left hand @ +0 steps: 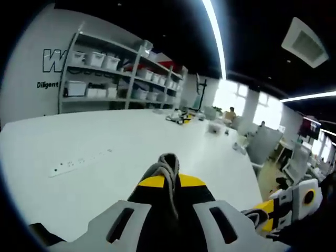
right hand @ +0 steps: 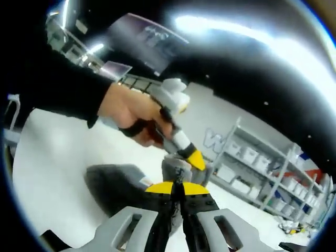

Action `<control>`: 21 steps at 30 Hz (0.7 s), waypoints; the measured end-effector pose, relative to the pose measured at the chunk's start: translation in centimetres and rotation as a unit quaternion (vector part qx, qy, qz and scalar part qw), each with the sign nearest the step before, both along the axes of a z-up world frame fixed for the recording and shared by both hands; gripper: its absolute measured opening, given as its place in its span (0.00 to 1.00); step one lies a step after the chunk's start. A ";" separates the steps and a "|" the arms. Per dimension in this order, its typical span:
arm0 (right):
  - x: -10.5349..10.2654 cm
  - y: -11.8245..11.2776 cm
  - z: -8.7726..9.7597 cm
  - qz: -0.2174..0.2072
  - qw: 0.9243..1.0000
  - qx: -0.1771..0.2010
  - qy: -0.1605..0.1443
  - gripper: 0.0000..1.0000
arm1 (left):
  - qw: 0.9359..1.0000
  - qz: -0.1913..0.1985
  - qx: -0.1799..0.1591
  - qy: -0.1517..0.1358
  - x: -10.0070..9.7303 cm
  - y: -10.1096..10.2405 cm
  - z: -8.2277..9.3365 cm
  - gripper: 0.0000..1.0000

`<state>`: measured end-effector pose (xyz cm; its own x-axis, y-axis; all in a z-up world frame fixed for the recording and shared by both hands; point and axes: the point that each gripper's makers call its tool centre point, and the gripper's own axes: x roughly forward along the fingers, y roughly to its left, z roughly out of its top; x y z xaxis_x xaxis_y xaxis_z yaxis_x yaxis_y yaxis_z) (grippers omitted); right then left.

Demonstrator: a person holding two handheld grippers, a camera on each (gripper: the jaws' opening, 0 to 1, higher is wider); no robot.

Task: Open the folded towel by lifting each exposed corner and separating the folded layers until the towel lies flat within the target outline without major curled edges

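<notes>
— What is held in the left gripper view?

— A bunched fold of the grey towel [left hand: 168,167] is seen pinched between the yellow-tipped jaws of the left gripper [left hand: 169,184], which are clenched on the cloth at the centre of the frame, raised above the white tabletop [left hand: 105,136]. A white power strip [left hand: 79,161] is laid flat on the tabletop at about 9 o'clock from the jaws, well apart from them. The other gripper [left hand: 286,207] is caught at 4 o'clock, near the frame's edge.

— And in the right gripper view?

— The right gripper [right hand: 177,190] is shown with its jaws closed on the towel [right hand: 118,186] too; grey cloth is nipped at the yellow tips, and the rest of the fabric is spread in a dark mass toward 9 o'clock, over the white tabletop [right hand: 47,173]. Just past the tips, at 12 o'clock, the left gripper [right hand: 191,157] is gripped by a person's hand [right hand: 134,113] in a black sleeve [right hand: 47,79], its tip pressed into the same bunch of cloth.

— The surroundings?

— Metal shelves [left hand: 118,71] stocked with white bins are lined along the wall at 11 o'clock in the left gripper view, and shelving [right hand: 262,168] is seen again at 4 o'clock in the right gripper view.
</notes>
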<state>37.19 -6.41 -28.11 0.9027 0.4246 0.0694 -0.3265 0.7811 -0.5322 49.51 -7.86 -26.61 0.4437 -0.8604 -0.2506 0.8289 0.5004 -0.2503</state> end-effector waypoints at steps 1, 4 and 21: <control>0.0 0.0 0.0 0.000 1.000 0.000 0.000 0.00 | 1.000 0.000 0.000 0.002 0.0 -0.2 0.0 0.05; -0.1 -0.5 0.0 -0.004 1.000 -0.006 -0.006 0.00 | 1.000 0.000 -0.008 0.018 -0.1 -0.7 0.2 0.05; -0.1 -2.3 -0.2 -0.015 0.999 0.026 0.011 0.00 | 1.000 -0.008 0.026 0.012 -0.8 -2.9 -0.2 0.05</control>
